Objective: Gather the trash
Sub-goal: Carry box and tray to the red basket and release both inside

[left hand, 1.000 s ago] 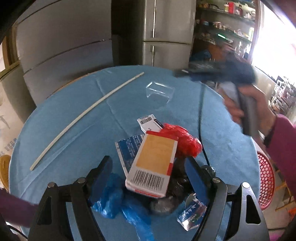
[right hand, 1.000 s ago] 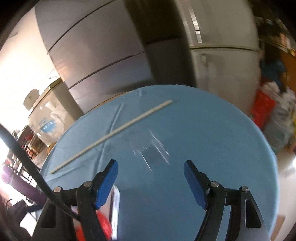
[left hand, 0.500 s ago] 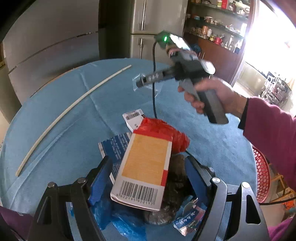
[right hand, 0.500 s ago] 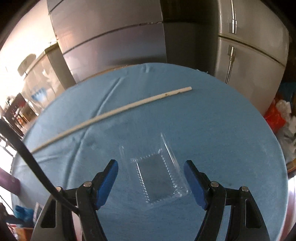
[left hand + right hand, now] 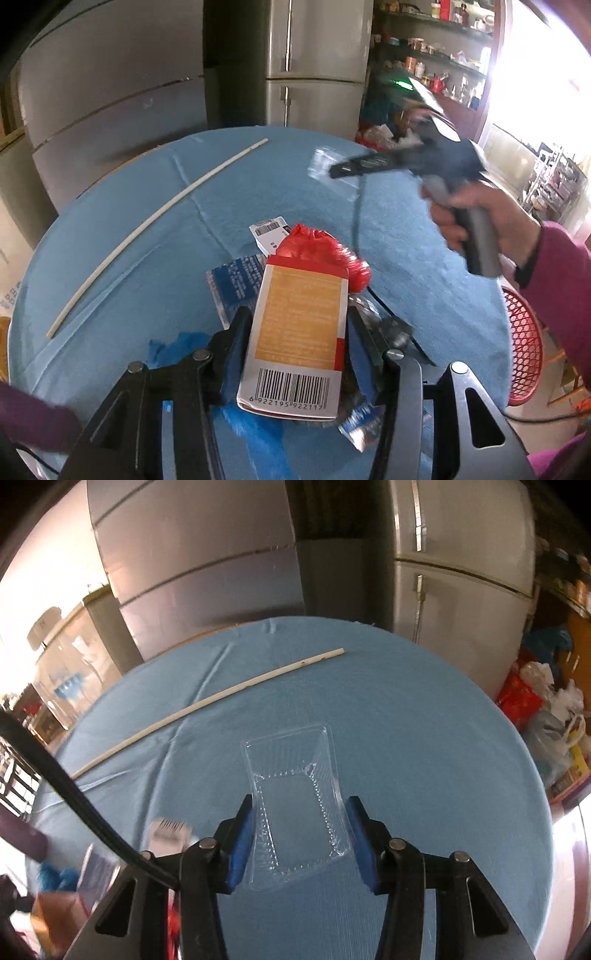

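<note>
On my left camera, the left gripper clamps the orange carton above the trash pile; the red basket shows only here. My right camera shows the right gripper pinching the clear plastic tray on the blue table.

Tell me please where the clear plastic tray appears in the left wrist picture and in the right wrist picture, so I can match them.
Left wrist view: the clear plastic tray is a blurred patch in the upper right, at the tip of the right gripper.
Right wrist view: the tray sits low in the centre, between the blue pads.
Shared landmark: the long white stick lying on the blue tablecloth.
</note>
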`<state>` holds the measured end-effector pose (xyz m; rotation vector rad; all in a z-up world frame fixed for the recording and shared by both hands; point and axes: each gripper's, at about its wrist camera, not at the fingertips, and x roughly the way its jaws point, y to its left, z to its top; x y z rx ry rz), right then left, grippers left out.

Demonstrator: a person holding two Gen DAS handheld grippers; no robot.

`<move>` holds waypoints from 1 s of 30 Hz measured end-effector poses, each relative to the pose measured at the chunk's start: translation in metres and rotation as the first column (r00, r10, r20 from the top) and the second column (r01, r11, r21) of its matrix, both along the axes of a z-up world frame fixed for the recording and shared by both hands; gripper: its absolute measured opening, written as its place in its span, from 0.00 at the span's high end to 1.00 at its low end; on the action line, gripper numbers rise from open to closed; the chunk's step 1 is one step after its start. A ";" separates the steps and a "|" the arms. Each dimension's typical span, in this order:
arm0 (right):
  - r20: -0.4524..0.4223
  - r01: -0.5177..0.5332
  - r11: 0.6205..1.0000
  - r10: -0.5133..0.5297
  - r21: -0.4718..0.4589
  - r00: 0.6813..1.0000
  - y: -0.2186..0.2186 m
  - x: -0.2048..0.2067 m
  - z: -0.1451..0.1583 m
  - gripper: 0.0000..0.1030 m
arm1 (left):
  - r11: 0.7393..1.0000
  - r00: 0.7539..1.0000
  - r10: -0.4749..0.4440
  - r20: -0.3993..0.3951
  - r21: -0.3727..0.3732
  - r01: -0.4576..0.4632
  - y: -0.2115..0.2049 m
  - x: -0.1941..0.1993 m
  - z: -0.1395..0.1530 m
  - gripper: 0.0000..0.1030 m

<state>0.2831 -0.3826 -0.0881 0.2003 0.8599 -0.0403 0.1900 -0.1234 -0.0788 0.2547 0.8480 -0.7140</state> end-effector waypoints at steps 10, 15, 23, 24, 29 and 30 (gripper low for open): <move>0.129 0.030 0.996 -0.042 0.089 0.991 0.003 -0.151 0.045 0.50 | 0.998 0.994 0.040 0.100 -0.042 -0.036 0.041 -0.073 0.038 0.50; 0.178 0.004 0.994 -0.023 0.107 0.984 0.027 -0.214 0.058 0.50 | 0.999 0.991 0.031 0.127 -0.039 -0.027 0.053 -0.111 0.047 0.50; 0.188 0.058 0.984 -0.090 0.166 0.978 0.041 -0.302 0.048 0.49 | 0.999 0.994 -0.007 0.112 -0.045 0.012 0.041 -0.147 0.051 0.50; 0.181 0.072 0.983 -0.103 0.169 0.978 0.039 -0.313 0.045 0.49 | 0.999 0.994 -0.017 0.110 -0.043 0.022 0.036 -0.150 0.052 0.50; 0.149 0.115 0.973 -0.146 0.198 0.978 0.026 -0.352 0.037 0.49 | 0.996 0.993 -0.078 0.090 -0.046 0.082 0.008 -0.163 0.054 0.50; 0.145 0.129 0.971 -0.159 0.200 0.976 0.022 -0.361 0.035 0.49 | 0.994 0.992 -0.096 0.086 -0.042 0.099 0.001 -0.165 0.054 0.50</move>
